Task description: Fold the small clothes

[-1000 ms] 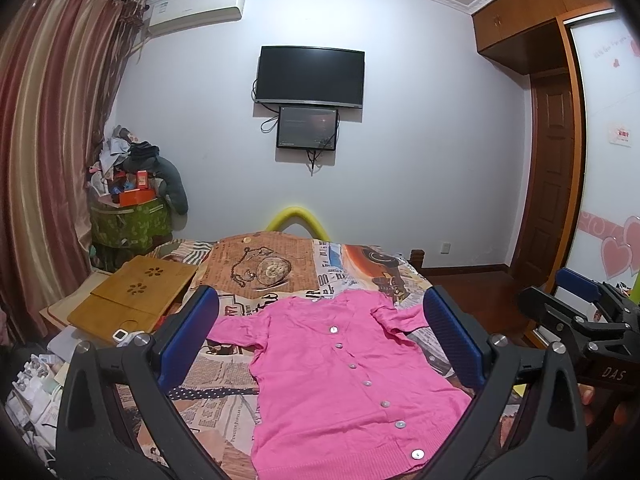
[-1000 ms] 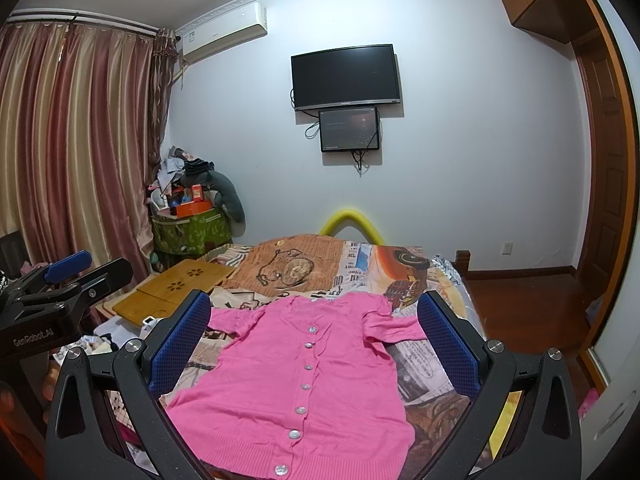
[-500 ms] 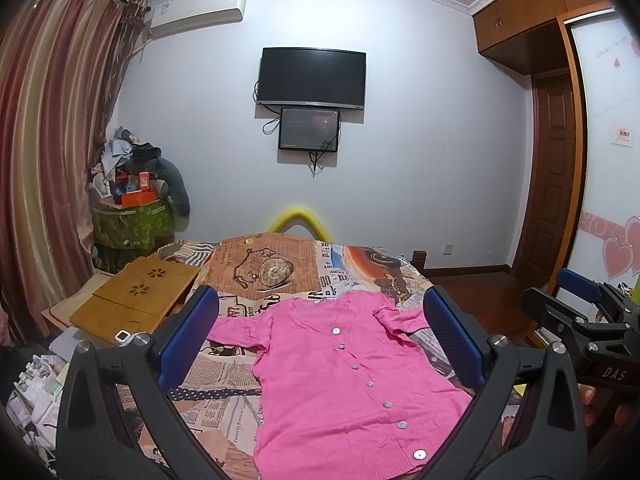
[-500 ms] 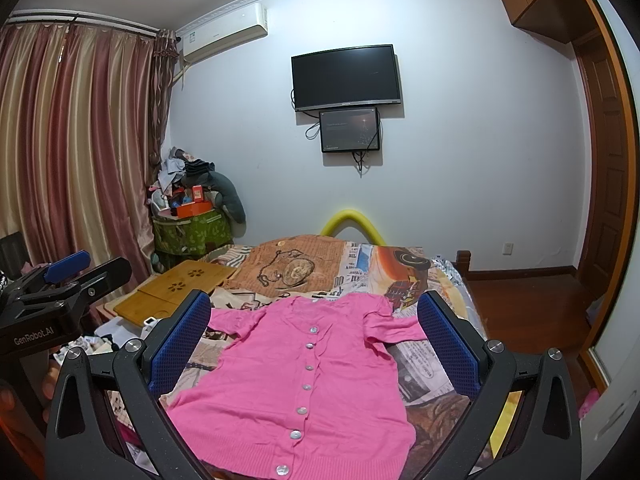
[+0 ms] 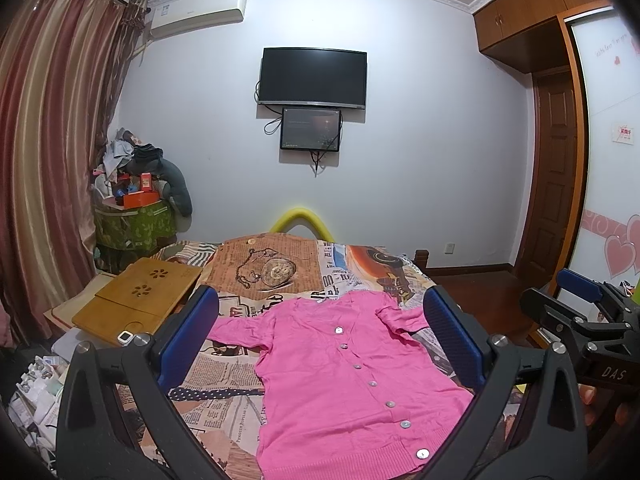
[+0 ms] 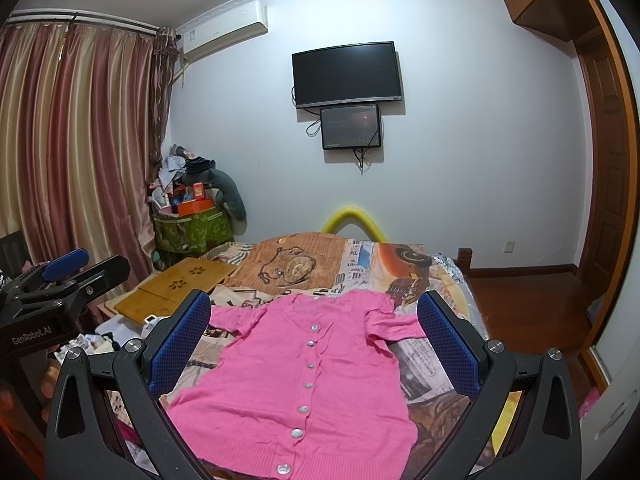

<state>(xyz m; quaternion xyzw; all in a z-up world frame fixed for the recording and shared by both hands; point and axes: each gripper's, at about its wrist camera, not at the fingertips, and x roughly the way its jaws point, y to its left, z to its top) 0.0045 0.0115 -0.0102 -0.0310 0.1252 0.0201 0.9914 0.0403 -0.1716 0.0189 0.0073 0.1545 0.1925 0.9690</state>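
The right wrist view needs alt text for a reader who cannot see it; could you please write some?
A bright pink knitted cardigan with pale round buttons lies flat, buttoned, on a newspaper-print bedspread, framed by the open blue-padded right gripper above it. The black left gripper shows at the left edge; a dark wall television hangs beyond.

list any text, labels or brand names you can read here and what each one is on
"GenRobot.AI" on the body of the left tongs
"DAS" on the body of the right tongs
Newsprint lettering on the bed cover: too distorted to read
Red and white card on the wardrobe door: characters too small to read
Script above the hearts on the wardrobe door: illegible
Air conditioner sticker: too small
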